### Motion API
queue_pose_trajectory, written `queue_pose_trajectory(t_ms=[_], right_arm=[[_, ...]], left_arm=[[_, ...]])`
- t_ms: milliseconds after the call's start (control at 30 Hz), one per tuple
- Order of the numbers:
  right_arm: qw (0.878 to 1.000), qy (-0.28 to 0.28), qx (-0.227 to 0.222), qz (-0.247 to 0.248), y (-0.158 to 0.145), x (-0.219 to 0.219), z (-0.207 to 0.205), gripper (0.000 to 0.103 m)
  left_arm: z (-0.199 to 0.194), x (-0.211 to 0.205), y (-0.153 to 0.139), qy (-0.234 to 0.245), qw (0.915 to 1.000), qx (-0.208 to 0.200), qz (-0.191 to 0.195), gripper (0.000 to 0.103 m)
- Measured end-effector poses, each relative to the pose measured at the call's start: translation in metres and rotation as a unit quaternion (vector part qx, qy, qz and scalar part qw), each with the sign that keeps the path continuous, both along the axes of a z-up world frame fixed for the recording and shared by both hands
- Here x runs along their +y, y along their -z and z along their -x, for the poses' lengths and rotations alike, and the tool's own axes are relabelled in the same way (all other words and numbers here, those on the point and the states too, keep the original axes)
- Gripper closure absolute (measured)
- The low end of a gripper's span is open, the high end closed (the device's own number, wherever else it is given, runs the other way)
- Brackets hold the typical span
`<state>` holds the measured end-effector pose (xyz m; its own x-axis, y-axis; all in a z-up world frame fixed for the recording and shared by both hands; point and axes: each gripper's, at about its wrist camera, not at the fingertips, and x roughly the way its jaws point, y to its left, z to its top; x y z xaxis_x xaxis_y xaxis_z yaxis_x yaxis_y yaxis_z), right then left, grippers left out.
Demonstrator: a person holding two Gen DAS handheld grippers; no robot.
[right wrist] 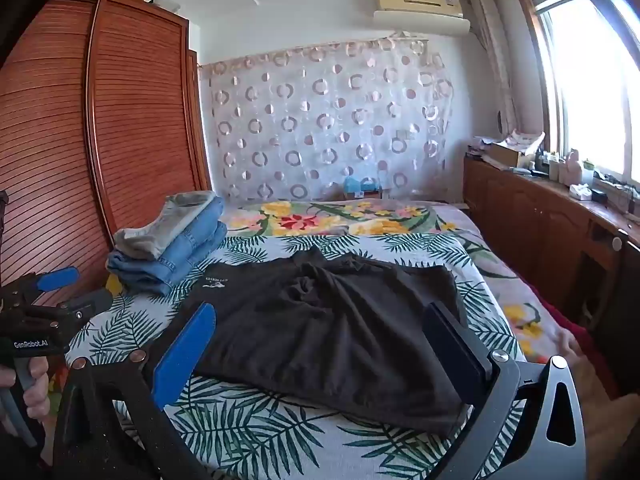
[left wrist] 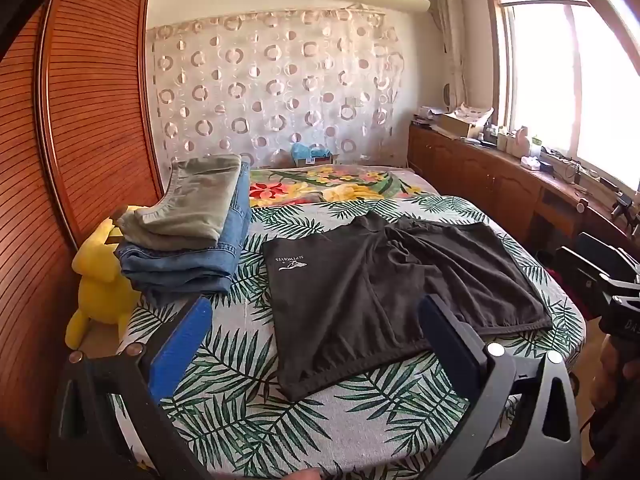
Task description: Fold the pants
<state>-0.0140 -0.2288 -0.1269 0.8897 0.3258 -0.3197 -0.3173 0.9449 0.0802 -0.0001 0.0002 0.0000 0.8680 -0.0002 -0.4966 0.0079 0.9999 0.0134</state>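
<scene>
Far left, a folded stack is sitting beside the yellow plush toy — likely finished pieces parked clear. Mid-bed, the black pants are lying spread flat, unfolded, while the left gripper and right gripper are hovering — jaws wide apart, gripping nothing.

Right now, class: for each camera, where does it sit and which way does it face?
Left wrist: on the left claw, open, facing across the bed at the black shorts; right claw at its edge.
Right wrist: on the right claw, open, same heading; left claw visible.
Shared: shorts, folded pile.
</scene>
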Motion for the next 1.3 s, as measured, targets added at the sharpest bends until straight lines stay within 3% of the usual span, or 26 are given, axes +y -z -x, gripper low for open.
queue_pose_trajectory(t_ms=[1300], right_arm=[[1.000,0.004,0.004,0.002,-0.0018,0.0020,0.0047,0.000]], left_arm=[[0.0055,-0.0029,-0.0065,0.005,0.9999,-0.010,0.006,0.000]])
